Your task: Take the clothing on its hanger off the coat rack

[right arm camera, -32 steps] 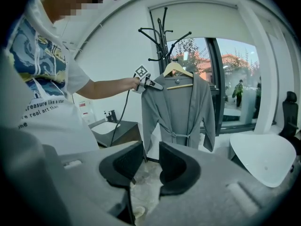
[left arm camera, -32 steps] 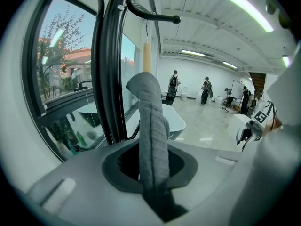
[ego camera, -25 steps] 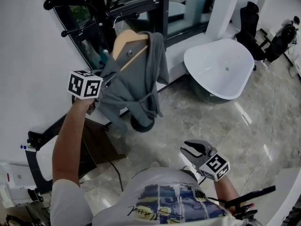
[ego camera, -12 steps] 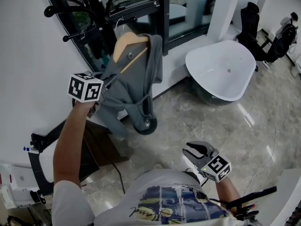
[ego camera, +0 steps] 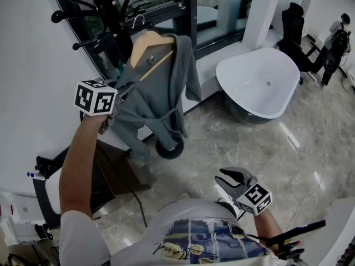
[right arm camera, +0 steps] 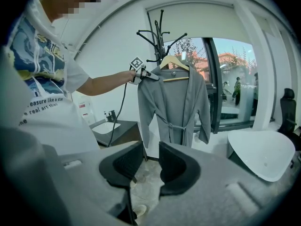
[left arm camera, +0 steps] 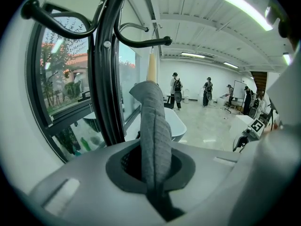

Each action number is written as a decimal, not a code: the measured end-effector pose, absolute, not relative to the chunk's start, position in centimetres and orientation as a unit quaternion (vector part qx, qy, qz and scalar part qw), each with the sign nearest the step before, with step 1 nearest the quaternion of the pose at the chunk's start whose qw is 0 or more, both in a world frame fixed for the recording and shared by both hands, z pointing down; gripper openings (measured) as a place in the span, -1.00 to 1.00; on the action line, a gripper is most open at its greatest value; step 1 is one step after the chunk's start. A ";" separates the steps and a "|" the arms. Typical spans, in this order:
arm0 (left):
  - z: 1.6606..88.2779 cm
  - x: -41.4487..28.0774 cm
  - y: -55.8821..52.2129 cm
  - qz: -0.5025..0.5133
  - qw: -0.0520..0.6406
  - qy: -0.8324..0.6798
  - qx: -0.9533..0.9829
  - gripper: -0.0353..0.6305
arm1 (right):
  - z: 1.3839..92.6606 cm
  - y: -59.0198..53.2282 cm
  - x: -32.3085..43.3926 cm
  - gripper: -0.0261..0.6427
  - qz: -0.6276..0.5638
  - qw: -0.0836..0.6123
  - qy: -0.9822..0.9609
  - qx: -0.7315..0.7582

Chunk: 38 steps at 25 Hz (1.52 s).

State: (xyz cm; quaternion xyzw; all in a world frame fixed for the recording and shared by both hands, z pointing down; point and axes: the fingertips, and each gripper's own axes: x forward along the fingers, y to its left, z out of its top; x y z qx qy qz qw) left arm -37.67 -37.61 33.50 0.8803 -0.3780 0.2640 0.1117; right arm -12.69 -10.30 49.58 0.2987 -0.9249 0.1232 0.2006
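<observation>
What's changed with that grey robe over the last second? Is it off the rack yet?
Not yet; hardly anything changed. The grey robe swayed slightly at its hem. The left gripper stays shut on it, the hanger still hangs on the coat rack, and the right gripper stays low, open, empty.

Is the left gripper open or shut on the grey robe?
Shut on it: in its own view the left gripper pinches a fold of the grey robe between closed jaws.

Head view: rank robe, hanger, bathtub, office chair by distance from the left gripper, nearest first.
1. Grey robe: pinched by the left gripper.
2. Wooden hanger: up and right, inside the robe's shoulders.
3. White bathtub: far right.
4. Black office chair: top right, beyond the bathtub.
</observation>
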 end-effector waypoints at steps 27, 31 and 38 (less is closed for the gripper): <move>31.5 -27.4 -30.7 0.263 0.096 -0.361 0.889 -0.90 | 47.6 -8.6 -2.1 -0.61 0.114 0.194 -0.932 0.283; 32.3 -25.4 -27.4 0.261 0.100 -0.362 0.889 -0.90 | 47.3 -8.4 -0.2 -0.61 0.108 0.185 -0.937 0.275; 34.0 -21.5 -20.7 0.269 0.102 -0.356 0.889 -0.90 | 47.4 -7.4 2.8 -0.61 0.106 0.182 -0.942 0.262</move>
